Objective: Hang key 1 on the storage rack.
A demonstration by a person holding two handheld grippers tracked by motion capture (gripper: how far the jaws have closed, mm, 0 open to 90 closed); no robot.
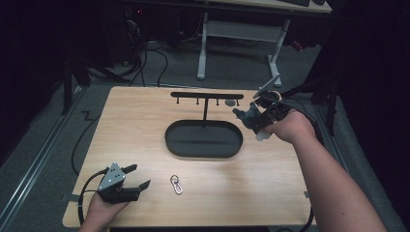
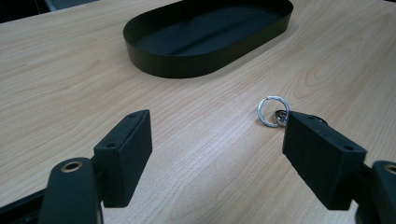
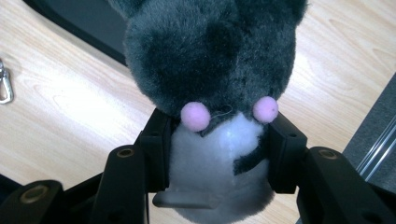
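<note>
A person's right gripper holds a grey plush toy above the far right part of the worktop, just off the right end of the black hook rack and beyond the oval tray. In the right gripper view the jaws are clamped on the toy's pale lower body, one at each side, below two pink dots. The toy's long axis runs straight out along the jaws, its dark furry bulk leading away from the hand; in the high view that end points left, toward the rack's end hook.

The left gripper rests at the near left of the worktop, jaws apart and holding nothing. In the left gripper view a small metal clip with a split ring lies on the wood just beside the right-hand jaw, touching neither. In the high view the clip lies between the left gripper and the tray's near rim, its length running roughly near to far.

By the look of it, the work is partway through: the toy is lifted and brought up to the rack but not yet hung or set down. A small pale object hangs near the rack's right end; what it is cannot be told. The clip is untouched, and the tray is empty.
</note>
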